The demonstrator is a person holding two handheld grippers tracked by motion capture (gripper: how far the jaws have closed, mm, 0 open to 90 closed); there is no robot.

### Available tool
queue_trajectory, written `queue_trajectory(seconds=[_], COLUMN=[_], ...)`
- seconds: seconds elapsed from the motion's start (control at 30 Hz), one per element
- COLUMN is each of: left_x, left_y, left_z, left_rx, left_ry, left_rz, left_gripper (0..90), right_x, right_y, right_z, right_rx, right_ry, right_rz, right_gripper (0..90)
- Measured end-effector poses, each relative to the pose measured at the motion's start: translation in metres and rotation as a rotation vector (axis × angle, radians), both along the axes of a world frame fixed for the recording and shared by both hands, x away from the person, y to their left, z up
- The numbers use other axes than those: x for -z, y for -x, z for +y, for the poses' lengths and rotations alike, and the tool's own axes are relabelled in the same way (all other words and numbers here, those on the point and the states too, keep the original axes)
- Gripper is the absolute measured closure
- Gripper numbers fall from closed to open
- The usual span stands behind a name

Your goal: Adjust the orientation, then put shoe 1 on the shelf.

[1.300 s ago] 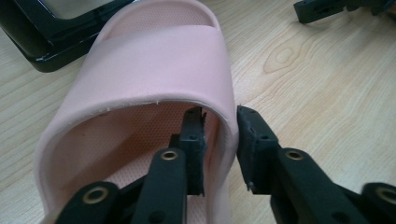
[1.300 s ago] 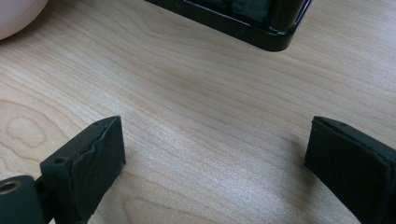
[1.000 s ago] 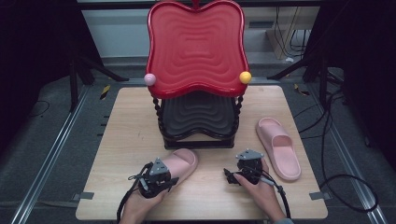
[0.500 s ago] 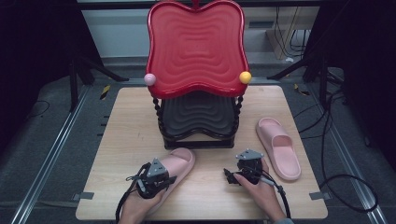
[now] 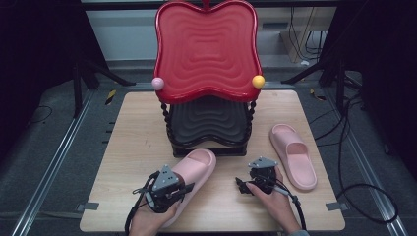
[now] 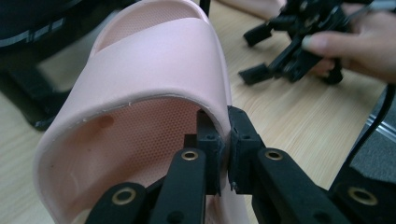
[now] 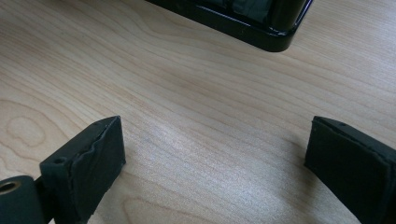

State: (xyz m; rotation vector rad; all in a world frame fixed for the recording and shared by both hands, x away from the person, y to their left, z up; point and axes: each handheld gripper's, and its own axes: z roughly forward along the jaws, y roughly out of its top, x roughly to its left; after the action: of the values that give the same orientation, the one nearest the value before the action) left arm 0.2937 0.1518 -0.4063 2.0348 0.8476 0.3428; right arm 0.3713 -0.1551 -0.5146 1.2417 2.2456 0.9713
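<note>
Soft pink foam slide sandal near table's front edge, toe toward black two-tier rack with red wavy tray, heel end tipped up. Left gripper pinching sandal's side wall at strap edge, one jaw inside, one outside, just closed on it. Right gripper just beside on light wooden table, jaws spread wide, nothing between. Second pink sandal flat, farther right.
</note>
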Motion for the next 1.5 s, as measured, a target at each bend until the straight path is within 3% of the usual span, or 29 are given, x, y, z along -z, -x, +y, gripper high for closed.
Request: queue_trajectory(seconds=[0.37,0.47,0.6,1.0,1.13,1.5], left_x=[-0.029,-0.032,-0.037,-0.055,-0.057,-0.048], left_y=[-0.014,-0.022,-0.031,-0.058,-0.066,-0.086], left_z=[-0.033,-0.040,-0.047,-0.053,-0.052,-0.054], left_rx=[-0.043,-0.067,-0.099,-0.196,-0.228,-0.297], left_ry=[0.047,0.068,0.058,0.100,0.107,0.077], left_rz=[-0.116,-0.124,-0.159,-0.216,-0.233,-0.252], left_gripper=[84.8,84.8,84.8,84.8,84.8,84.9], right_x=[0.000,0.000,0.000,0.000,0.000,0.000], right_y=[0.000,0.000,0.000,0.000,0.000,0.000], right_z=[0.000,0.000,0.000,0.000,0.000,0.000], right_rx=[-0.001,-0.001,-0.002,-0.002,-0.002,-0.005], right_ry=[-0.002,-0.002,0.000,0.000,0.000,0.000], right_rz=[0.001,0.001,0.000,0.000,0.000,-0.001], right_gripper=[5.0,5.0,5.0,5.0,5.0,5.0])
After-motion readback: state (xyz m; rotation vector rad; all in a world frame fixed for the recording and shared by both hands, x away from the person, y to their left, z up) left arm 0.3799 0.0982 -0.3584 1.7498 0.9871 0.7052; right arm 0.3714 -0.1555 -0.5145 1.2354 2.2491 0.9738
